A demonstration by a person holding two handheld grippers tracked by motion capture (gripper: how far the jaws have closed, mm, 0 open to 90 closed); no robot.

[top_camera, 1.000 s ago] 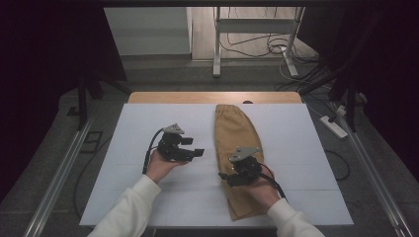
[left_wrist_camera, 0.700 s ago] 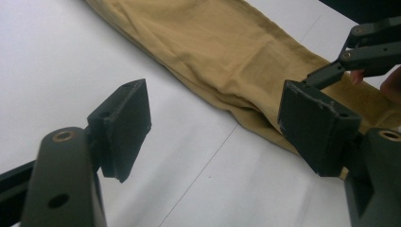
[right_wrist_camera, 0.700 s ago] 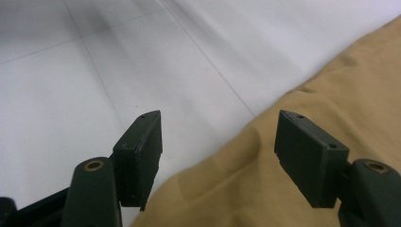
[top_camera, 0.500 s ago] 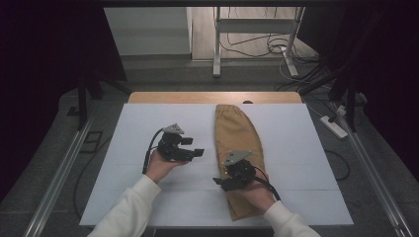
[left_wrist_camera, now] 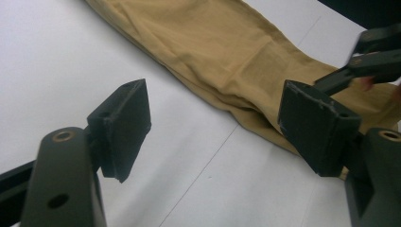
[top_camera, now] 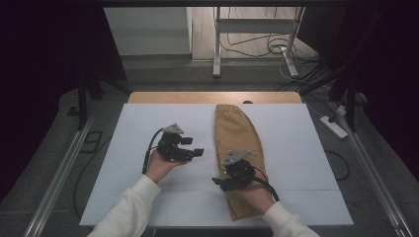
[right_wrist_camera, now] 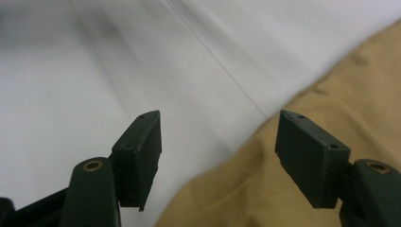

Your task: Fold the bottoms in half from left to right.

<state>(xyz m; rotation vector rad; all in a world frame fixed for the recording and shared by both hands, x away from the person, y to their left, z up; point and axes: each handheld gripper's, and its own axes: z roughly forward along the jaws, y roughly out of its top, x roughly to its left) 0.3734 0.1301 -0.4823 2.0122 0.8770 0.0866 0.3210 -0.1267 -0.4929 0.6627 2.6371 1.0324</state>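
— Two grippers, one in each hand. Where do they sit?

— Both hang just above the white counter (top_camera: 148,118). My left gripper (top_camera: 195,150) is off the cloth, its jaws pointing toward the tan trousers (top_camera: 237,133). My right gripper (top_camera: 221,181) is over the near end of those trousers, its jaws pointing out past their left edge.

— Are they clenched on anything?

— No. In the left gripper view my left gripper (left_wrist_camera: 213,125) stands wide apart with bare counter between the jaws, and the trousers (left_wrist_camera: 227,52) lie just beyond the tips. My right gripper (right_wrist_camera: 220,142) is spread too, nothing pinched: one jaw over white counter, the other over the fabric (right_wrist_camera: 331,104).

— And the trousers themselves?

— Folded into one long strip, flat on the counter, running away from me between and beyond both grippers, waistband at the far end.
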